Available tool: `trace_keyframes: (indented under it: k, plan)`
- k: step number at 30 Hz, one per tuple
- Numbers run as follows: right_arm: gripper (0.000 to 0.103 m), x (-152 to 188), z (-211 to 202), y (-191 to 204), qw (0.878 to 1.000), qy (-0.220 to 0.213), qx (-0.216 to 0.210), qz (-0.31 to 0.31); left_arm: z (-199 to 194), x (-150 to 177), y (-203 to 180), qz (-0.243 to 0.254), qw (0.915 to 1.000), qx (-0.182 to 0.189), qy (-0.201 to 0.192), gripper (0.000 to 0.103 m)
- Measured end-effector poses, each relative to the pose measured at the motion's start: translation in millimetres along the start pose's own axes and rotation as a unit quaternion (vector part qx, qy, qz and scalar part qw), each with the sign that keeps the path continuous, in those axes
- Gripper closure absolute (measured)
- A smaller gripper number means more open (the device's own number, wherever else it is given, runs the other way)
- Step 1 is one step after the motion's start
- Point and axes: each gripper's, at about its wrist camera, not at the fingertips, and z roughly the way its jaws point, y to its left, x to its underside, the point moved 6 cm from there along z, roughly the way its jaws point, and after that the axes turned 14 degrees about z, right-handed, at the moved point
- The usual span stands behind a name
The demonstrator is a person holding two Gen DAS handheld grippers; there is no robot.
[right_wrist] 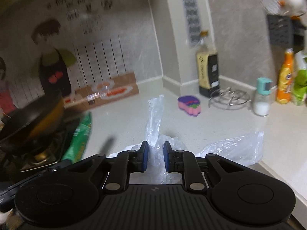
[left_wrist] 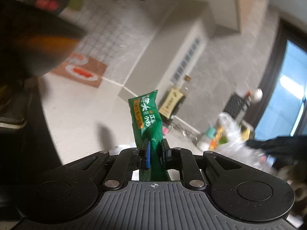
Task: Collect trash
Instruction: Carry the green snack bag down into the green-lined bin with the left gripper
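Wrapper (left_wrist: 146, 113), green with white print: pinched low down between the blue pads of left gripper (left_wrist: 154, 149). Stands upright above the fingertips, clear of the countertop (left_wrist: 80, 99). Seen from the left wrist, sits nearer the camera than the yellow-labelled bottle (left_wrist: 172, 101) and just to its left, top edge about level with the bottle's shoulder.

Right gripper (right_wrist: 155, 153): jaws drawn close, clear plastic bag (right_wrist: 154, 115) nipped between the pads. One strip of film rises straight up past the fingertips; rest of the bag bunches below and behind them. Lies on the near side of the yellow-labelled bottle, left of it in the right wrist view.

Second heap of clear film (right_wrist: 236, 149): on the counter, nearer than the bottle and to its right, apart from the right gripper.

Purple and pink sponge (right_wrist: 190, 103): just in front of the bottle, slightly left. Wire trivet (right_wrist: 229, 95): just beside the bottle on its right. Teal-capped jar (right_wrist: 262, 97) and orange bottle (right_wrist: 285, 78): further right again.

Dark pan (right_wrist: 32, 118) on a burner: far left of the bottle. Both views blurred; small print unreadable.
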Motion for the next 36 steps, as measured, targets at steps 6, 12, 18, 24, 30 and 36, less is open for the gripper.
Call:
trace_keyframes:
  k: [6,12,18,24,30,36]
  plan:
    - [0.087,31,-74,-44,0.999,-0.042,0.008,0.015,13,25,-93,0.067,0.9931,0.088,0.04,0.088]
    - [0.087,86,-94,-108,0.997,-0.045,0.052,0.028,54,112,-157,0.107,0.9724,0.136,0.157,0.088]
    - [0.092,151,-78,-162,0.995,-0.003,0.078,0.057,93,200,-170,0.089,0.943,0.153,0.282,0.09]
    - [0.092,182,-66,-207,0.989,0.012,0.1,0.111,105,236,-160,0.098,0.9304,0.138,0.325,0.091]
    - [0.092,210,-60,-238,0.984,0.014,0.123,0.131,110,255,-158,0.112,0.9207,0.127,0.352,0.091]
    - [0.092,240,-45,-262,0.976,0.04,0.13,0.17,126,263,-153,0.117,0.9154,0.105,0.371,0.091]
